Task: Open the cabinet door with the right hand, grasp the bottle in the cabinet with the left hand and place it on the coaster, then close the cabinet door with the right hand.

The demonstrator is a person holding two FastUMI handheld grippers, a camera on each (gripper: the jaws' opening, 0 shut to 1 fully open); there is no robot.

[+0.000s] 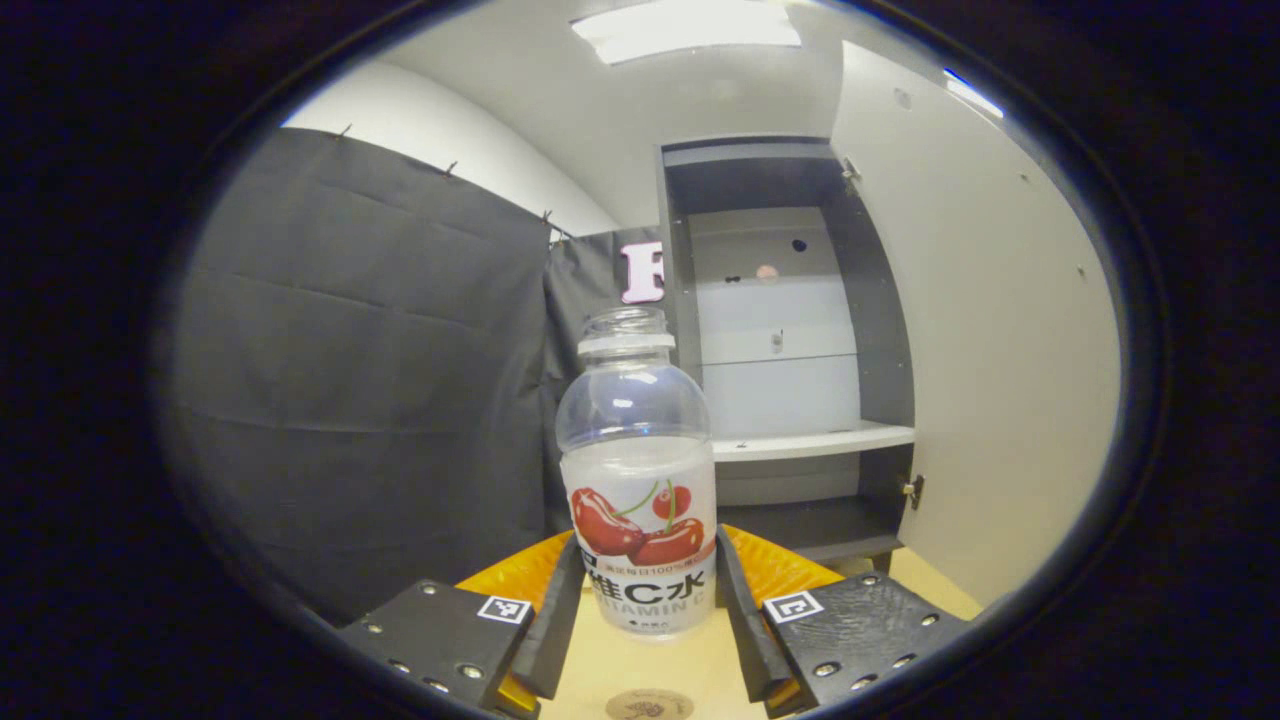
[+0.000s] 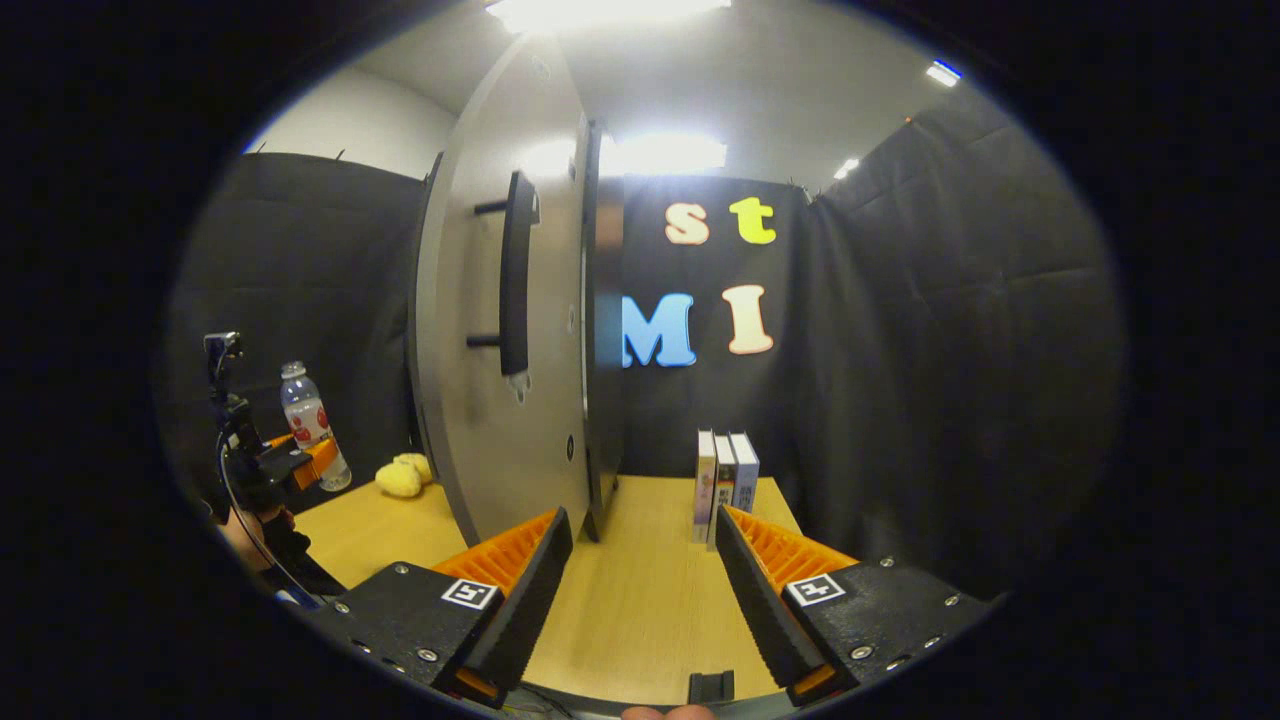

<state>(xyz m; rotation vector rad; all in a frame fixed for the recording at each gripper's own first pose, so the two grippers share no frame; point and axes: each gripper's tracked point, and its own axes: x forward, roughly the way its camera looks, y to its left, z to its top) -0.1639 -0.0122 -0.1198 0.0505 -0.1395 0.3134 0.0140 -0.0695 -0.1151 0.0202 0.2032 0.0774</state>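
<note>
Left tool (image 1: pixel 648 620) clamped on the bottle (image 1: pixel 638 480), both black fingers (image 1: pixel 556 610) pressing the lower label band as you carry it clear of the open cabinet (image 1: pixel 790 330), whose door (image 1: pixel 990 330) stands swung wide to the right. A round coaster (image 1: pixel 648 706) shows on the tabletop (image 1: pixel 640 665) just below the bottle's base; whether the base touches the wood cannot be told. The clear plastic bottle looks empty and has no cap, so judge it light, thin-walled and easily crushed or tipped: your hold low on the straight labelled section is the stiffest place, better than the domed shoulder. Squeeze gently, keep it upright. Right tool (image 2: pixel 640 580) hangs with fingers apart, holding nothing, facing the door's outer side and its dark bar handle (image 2: pixel 514 285), with books (image 2: pixel 727 480) standing beyond.
</note>
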